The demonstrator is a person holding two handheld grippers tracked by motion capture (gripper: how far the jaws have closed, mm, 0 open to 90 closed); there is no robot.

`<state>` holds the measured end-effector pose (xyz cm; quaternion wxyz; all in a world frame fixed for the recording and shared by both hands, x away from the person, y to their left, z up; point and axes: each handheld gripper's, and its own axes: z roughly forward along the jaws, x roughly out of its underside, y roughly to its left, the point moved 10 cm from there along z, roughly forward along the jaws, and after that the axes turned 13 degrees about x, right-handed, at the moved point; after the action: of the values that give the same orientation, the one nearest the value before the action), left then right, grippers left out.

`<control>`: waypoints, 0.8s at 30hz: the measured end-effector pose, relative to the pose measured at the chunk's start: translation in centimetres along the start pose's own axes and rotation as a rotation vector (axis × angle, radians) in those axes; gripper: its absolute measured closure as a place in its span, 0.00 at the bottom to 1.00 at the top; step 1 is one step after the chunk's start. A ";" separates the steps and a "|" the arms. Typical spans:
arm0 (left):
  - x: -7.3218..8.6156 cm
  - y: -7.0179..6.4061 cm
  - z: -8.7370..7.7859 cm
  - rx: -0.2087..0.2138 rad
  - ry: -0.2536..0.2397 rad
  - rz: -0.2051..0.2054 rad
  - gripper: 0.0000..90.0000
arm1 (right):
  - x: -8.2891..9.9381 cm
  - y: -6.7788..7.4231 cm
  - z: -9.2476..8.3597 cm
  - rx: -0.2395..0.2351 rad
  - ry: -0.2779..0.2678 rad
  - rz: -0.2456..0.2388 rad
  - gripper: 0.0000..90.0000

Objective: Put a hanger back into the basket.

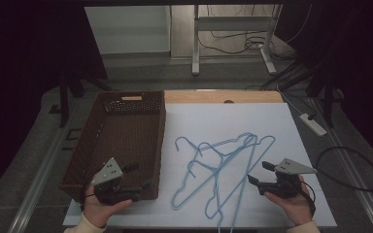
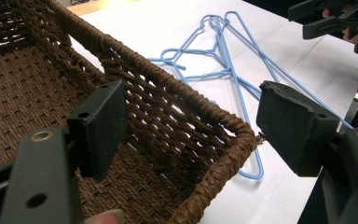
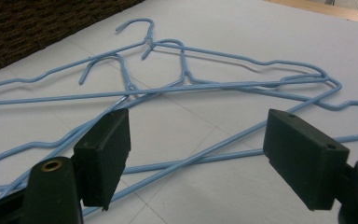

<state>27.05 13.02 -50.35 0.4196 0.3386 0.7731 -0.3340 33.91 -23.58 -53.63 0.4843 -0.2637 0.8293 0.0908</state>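
Note:
Blue wire hangers (image 1: 217, 156) lie tangled on the white mat, hooks toward the far left. In the right gripper view the hangers (image 3: 186, 86) lie just ahead of the jaws. A brown wicker basket (image 1: 161, 131) stands empty on the left. My left gripper (image 1: 141, 175) is open over the basket's near right corner, and the left gripper view looks across the basket rim (image 2: 182, 93) toward the hangers (image 2: 221, 46). My left gripper (image 2: 191, 102) holds nothing. My right gripper (image 1: 258, 172) is open beside the hangers' right side. My right gripper (image 3: 196, 121) has nothing between its pads.
The white mat (image 1: 272, 126) covers a wooden table whose far edge (image 1: 223, 96) shows. A power strip (image 1: 313, 124) and cables lie on the floor to the right. The other gripper (image 2: 326, 18) shows far off in the left gripper view. The basket wall (image 3: 28, 23) borders the hangers.

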 end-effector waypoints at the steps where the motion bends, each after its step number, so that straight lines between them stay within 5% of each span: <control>1: 0.0 0.0 0.0 0.001 0.000 -0.001 0.28 | 0.0 0.0 0.0 -0.001 0.000 0.001 0.27; 24: -0.2 0.4 -0.5 -0.015 -0.019 -0.005 0.28 | -1.2 0.8 0.7 -0.023 0.022 -0.003 0.28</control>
<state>27.20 13.58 -50.05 0.4285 0.3305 0.7724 -0.3324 34.50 -22.20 -53.06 0.4723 -0.2717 0.8329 0.0968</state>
